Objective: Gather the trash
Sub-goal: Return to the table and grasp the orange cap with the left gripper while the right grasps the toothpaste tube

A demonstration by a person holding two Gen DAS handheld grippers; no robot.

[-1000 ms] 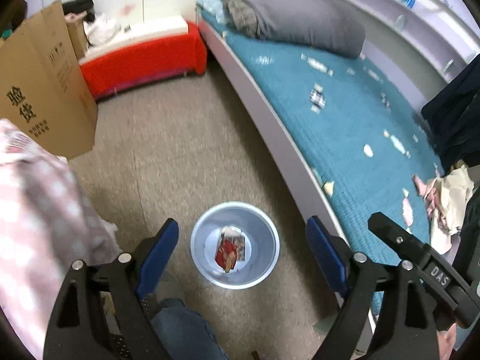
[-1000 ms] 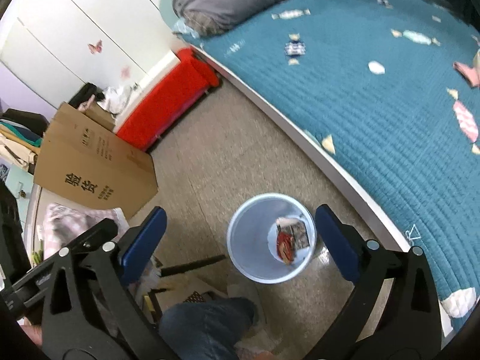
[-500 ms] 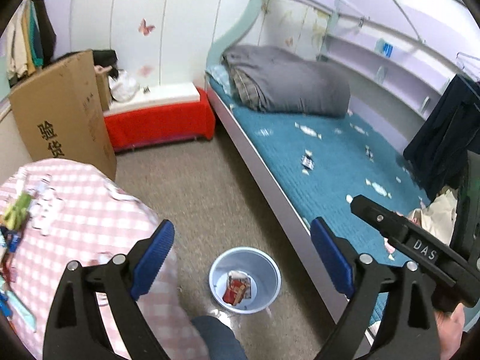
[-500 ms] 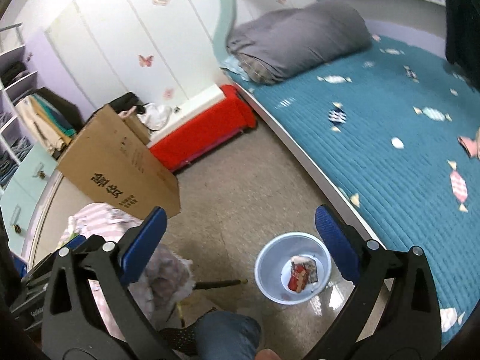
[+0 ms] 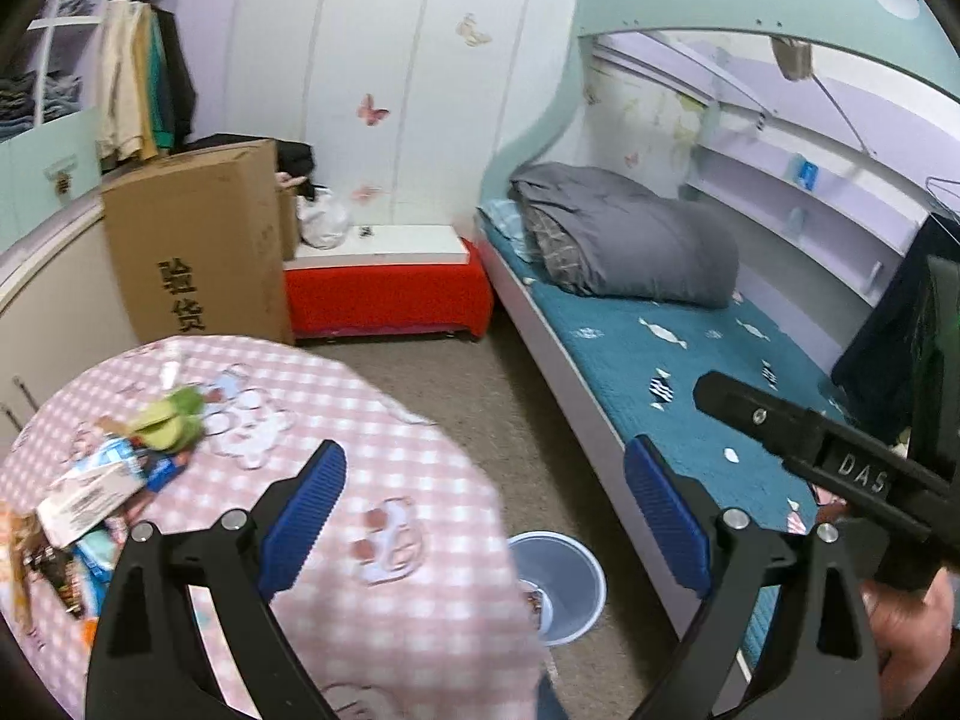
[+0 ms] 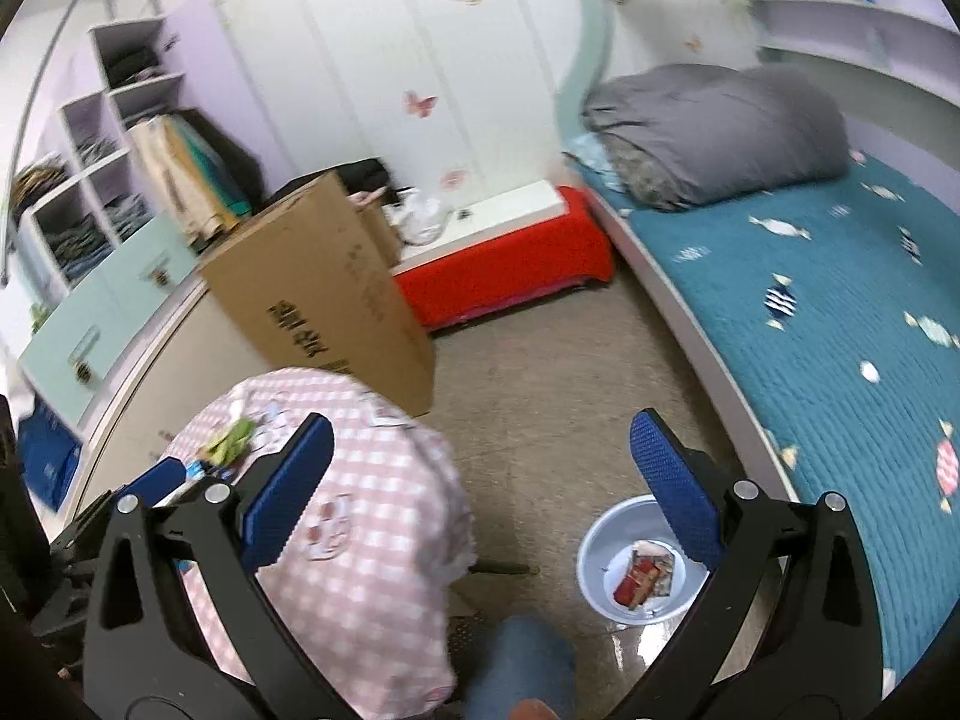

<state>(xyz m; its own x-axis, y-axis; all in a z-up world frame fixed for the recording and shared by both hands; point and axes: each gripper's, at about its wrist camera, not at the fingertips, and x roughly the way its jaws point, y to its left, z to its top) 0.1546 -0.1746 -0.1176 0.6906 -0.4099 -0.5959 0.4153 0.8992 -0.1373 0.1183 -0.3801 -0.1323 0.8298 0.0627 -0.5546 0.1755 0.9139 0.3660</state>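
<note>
Crumpled wrappers and packets (image 5: 114, 480), green, blue and white, lie heaped at the left edge of the pink checked worktop (image 5: 384, 420). A red wrapper (image 6: 639, 581) sits in the pale bin (image 6: 594, 540) on the floor beside the bed (image 6: 840, 348). Left tongs (image 5: 483, 519) and right tongs (image 6: 480, 492) gape wide, holding nothing.

bins: 1 (image 6: 600, 594) | cardboard boxes: 1 (image 5: 198, 252) | tables: 1 (image 5: 420, 480) | beds: 1 (image 6: 840, 360) (wrappers too blurred to count)

Bin (image 6: 600, 564) between table (image 6: 372, 540) and bed (image 6: 840, 360)
</note>
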